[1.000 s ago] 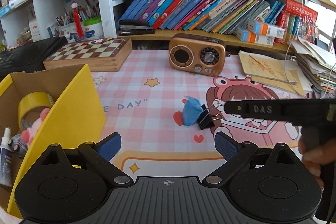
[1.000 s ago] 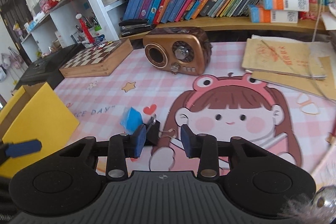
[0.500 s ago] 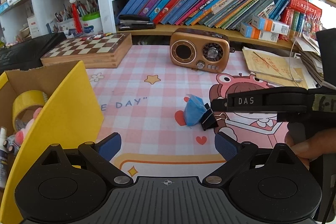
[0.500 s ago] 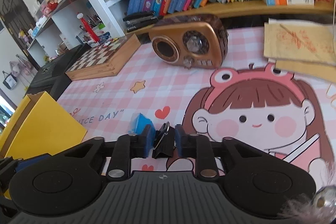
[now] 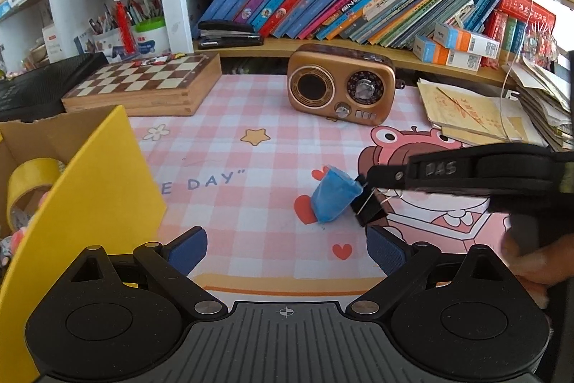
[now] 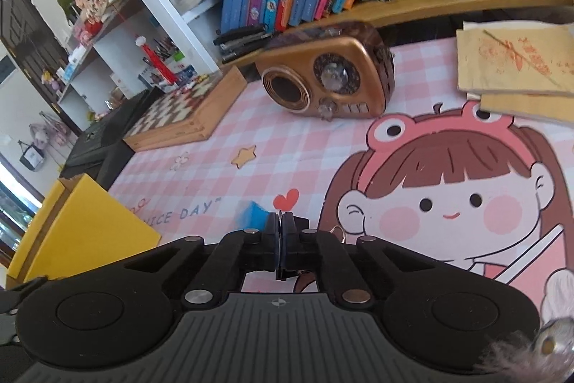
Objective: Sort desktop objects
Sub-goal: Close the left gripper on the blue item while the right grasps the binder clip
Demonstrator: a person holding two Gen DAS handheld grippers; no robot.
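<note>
change: right gripper (image 6: 281,228) has gone from open around the binder clip (image 5: 369,209) to pinched onto it
yellow box (image 5: 93,174): left edge of the tabletop (image 5: 251,167), tape roll (image 5: 28,182) inside
left gripper (image 5: 286,244): pads wide apart, holding nothing, hovers at near edge
blue bag (image 5: 332,198): mid-tabletop, attached to clip
radio (image 5: 340,83): far edge
</note>
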